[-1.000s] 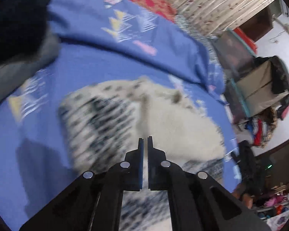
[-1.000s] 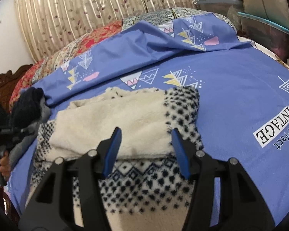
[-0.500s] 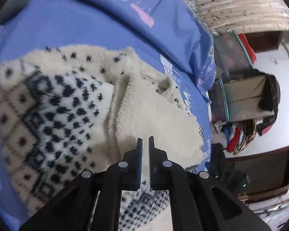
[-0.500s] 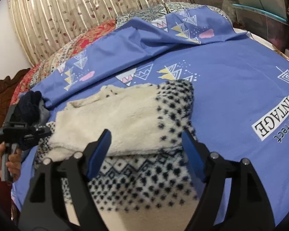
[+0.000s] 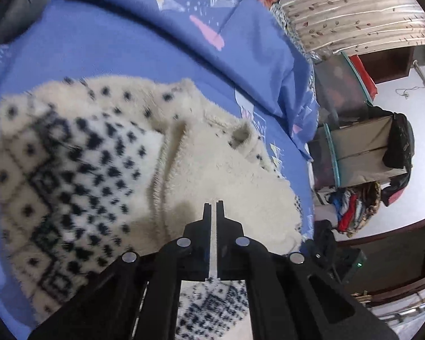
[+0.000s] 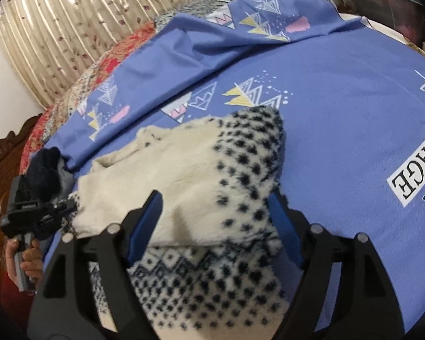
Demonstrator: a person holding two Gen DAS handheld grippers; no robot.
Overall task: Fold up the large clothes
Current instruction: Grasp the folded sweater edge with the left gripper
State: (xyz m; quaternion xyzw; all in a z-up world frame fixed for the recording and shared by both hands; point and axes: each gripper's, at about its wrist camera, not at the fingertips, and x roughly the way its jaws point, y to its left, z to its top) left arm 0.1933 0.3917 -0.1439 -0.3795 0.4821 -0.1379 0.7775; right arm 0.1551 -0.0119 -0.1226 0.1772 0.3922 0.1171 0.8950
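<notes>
On the blue bedsheet (image 6: 340,119), at the right edge of the right wrist view, "NTAGE" is read upside down in black capitals on a white bar (image 6: 416,178), cut off by the frame. Beneath it a smaller word ends in "ect". Nothing legible is seen in the left wrist view.

My fleece (image 6: 184,175) is cream, with navy dots and diamond bands on its outer face. The sheet (image 6: 340,107) is periwinkle blue, printed with white, yellow and pink triangles and a white label in black letters. Far curtains (image 6: 79,22) are beige with small reddish leaves. My hand-held gripper (image 6: 214,226) is black with blue pads.
</notes>
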